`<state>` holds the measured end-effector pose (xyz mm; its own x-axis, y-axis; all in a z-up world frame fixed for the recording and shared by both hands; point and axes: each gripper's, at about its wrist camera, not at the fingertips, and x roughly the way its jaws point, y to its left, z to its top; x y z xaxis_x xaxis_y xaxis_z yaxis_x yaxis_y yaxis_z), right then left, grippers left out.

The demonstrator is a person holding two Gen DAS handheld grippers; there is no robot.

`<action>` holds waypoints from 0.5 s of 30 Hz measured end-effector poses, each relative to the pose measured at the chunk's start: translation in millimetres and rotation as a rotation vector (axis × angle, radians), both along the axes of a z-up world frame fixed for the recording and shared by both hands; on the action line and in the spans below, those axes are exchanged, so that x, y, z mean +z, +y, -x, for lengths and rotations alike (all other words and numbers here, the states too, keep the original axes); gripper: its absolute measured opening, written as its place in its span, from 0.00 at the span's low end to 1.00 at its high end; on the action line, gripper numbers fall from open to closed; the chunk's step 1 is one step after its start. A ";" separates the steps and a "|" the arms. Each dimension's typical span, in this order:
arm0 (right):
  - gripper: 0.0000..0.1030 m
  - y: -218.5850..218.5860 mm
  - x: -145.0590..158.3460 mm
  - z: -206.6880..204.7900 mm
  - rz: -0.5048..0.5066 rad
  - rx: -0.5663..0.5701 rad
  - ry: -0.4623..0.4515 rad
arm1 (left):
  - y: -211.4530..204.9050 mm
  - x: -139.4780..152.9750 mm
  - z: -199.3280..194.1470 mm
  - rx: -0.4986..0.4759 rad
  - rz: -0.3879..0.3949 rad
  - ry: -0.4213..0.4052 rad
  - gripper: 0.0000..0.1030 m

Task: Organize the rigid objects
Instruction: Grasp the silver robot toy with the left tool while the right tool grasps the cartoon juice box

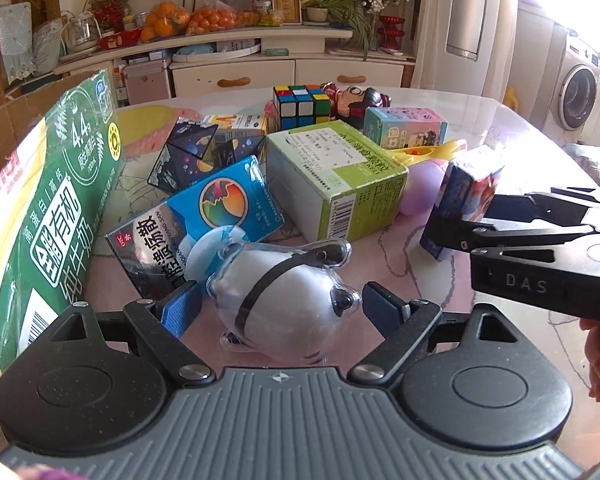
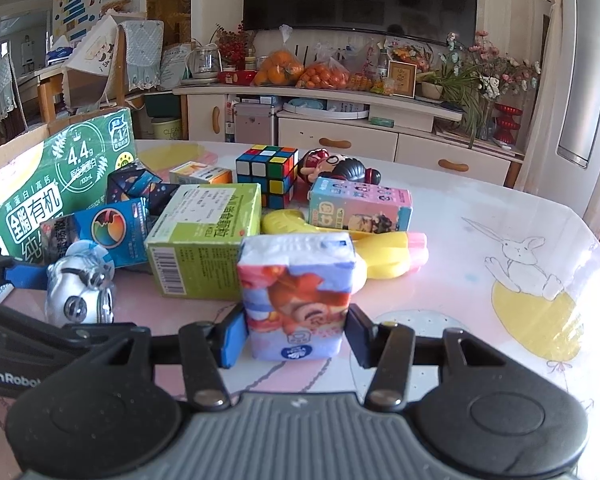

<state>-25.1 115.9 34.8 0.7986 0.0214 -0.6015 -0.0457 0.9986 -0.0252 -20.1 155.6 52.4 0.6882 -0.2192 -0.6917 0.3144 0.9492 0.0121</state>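
1. The right gripper (image 2: pixel 294 340) pinches the cartoon-printed packet (image 2: pixel 298 300) upright, low over the table (image 2: pixel 480 280).
2. The left gripper (image 1: pixel 282 306) stands spread around the panda toy (image 1: pixel 284 292), seemingly without pressing it.

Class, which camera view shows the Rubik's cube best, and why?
The right wrist view: the Rubik's cube shows its top and two sides unobstructed. The left wrist view shows it smaller, its base hidden behind the green box.
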 end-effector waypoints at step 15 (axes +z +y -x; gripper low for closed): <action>0.55 5.7 -2.3 -6.6 0.000 0.000 -0.006 | -5.1 -1.5 -11.4 0.035 -0.041 0.046 0.80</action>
<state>-18.4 121.6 32.5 0.8024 0.0211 -0.5965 -0.0453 0.9986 -0.0256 -8.7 150.5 51.0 0.6622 -0.1659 -0.7308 0.2819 0.9587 0.0378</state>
